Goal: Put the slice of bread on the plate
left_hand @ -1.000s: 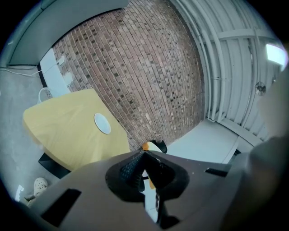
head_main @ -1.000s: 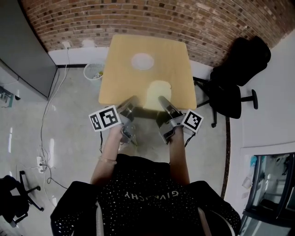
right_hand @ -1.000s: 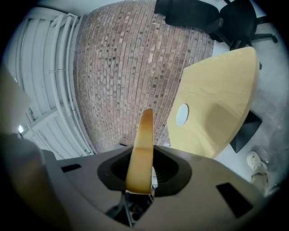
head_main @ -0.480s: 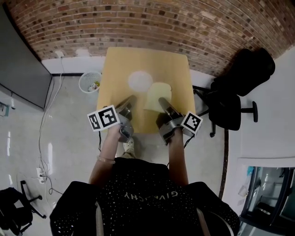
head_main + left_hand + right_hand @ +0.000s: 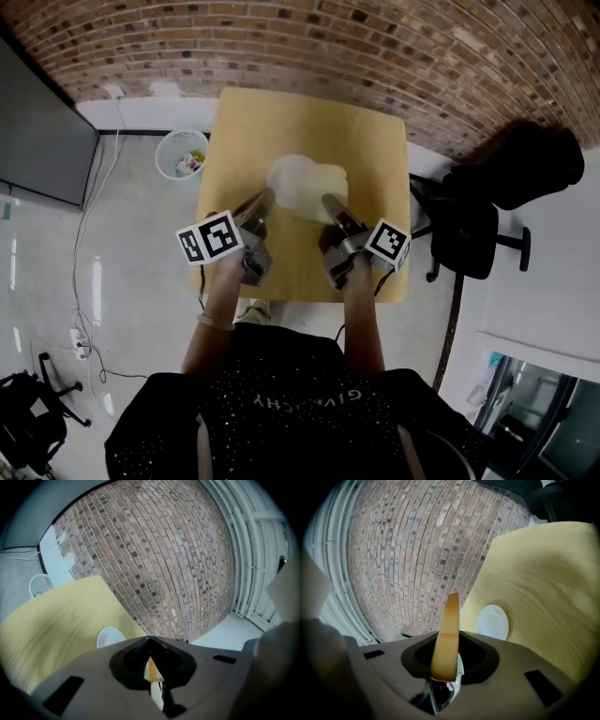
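A pale slice of bread (image 5: 325, 184) hangs above the wooden table (image 5: 281, 112), with my right gripper (image 5: 330, 200) shut on its near edge. In the right gripper view the bread (image 5: 447, 630) stands edge-on between the jaws, its brown crust showing. The white plate (image 5: 284, 172) lies on the table just left of the bread, which overlaps its rim in the head view. It also shows as the plate (image 5: 492, 622) ahead and the plate (image 5: 110, 637). My left gripper (image 5: 266, 196) is by the plate's near left side, jaws together, holding nothing.
A white wastebasket (image 5: 183, 155) stands on the floor left of the table. A black office chair (image 5: 516, 187) sits at the right. A brick wall (image 5: 328, 37) runs behind the table, and a dark panel (image 5: 37, 131) is at far left.
Both grippers moved forward from the table's near edge to over its middle. The bread travelled with the right gripper and now sits beside and partly over the plate.
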Demonstrator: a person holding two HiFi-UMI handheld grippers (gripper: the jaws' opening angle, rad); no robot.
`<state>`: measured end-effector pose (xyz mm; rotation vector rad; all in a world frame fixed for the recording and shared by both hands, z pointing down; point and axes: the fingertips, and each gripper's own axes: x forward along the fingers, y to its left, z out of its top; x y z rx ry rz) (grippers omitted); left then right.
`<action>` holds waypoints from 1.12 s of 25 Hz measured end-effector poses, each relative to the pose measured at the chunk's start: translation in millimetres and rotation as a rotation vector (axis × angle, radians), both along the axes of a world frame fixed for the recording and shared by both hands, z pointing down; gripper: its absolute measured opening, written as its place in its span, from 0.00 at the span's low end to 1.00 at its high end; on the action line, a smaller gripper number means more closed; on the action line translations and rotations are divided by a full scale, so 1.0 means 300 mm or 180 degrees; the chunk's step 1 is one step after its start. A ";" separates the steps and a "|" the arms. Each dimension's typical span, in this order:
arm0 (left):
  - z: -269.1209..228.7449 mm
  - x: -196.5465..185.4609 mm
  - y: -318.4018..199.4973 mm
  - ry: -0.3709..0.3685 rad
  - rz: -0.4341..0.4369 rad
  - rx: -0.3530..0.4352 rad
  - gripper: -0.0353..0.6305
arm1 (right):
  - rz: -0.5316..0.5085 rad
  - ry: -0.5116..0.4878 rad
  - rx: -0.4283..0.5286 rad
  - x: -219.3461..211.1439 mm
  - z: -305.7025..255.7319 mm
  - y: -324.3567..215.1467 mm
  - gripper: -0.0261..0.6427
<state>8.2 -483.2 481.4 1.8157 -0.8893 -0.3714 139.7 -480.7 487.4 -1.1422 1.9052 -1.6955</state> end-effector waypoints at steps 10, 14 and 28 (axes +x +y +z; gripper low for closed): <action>0.165 -0.051 -0.203 0.0091 -0.0170 -0.0190 0.07 | -0.0275 0.0441 -0.0215 -0.074 0.202 -0.242 0.18; 0.196 -0.057 -0.211 0.0085 -0.0209 -0.0261 0.07 | -0.0472 0.0455 -0.0273 -0.139 0.237 -0.264 0.18; 0.208 -0.061 -0.181 0.0079 -0.0206 -0.0315 0.07 | -0.0717 0.0975 -0.0455 -0.202 0.340 -0.258 0.18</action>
